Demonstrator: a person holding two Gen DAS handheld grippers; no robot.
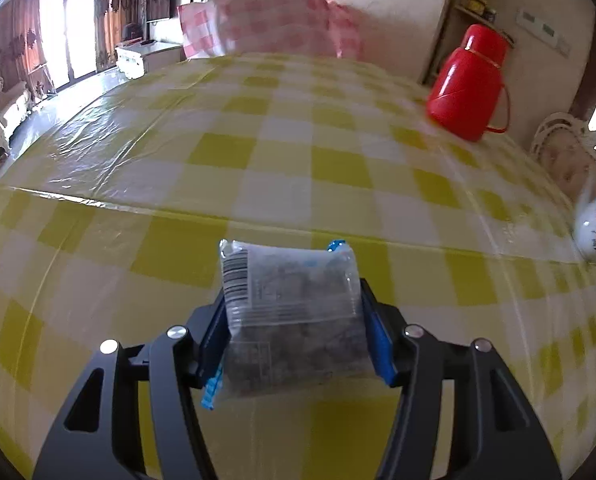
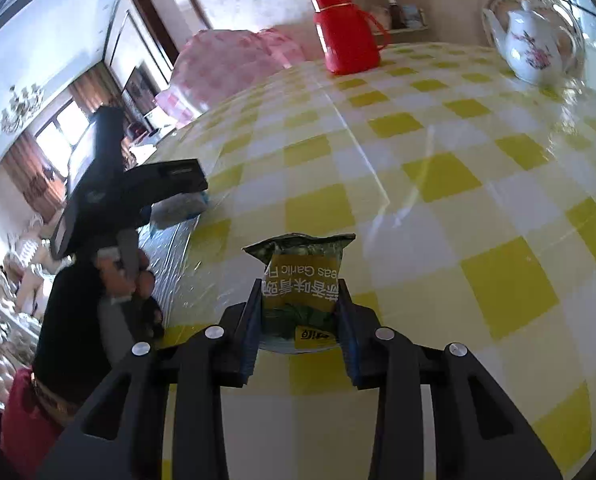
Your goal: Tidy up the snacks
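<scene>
- The table [image 1: 298,152] wears a yellow-and-white checked cloth under a clear, glossy plastic cover with a seam across it.
- The left gripper [image 1: 294,320] clamps a clear snack packet [image 1: 290,312], blue at the edges, above the cloth.
- The right gripper [image 2: 299,320] pinches a green-and-yellow pea snack bag [image 2: 299,280] between narrow-set jaws, above the cloth.
- A red thermos jug [image 1: 467,84] stands at the far side; a white floral teapot [image 2: 537,46] sits near the right edge.
- A pink checked bundle [image 1: 266,16] rises beyond the table; curtained windows [image 1: 66,28] light the room.
</scene>
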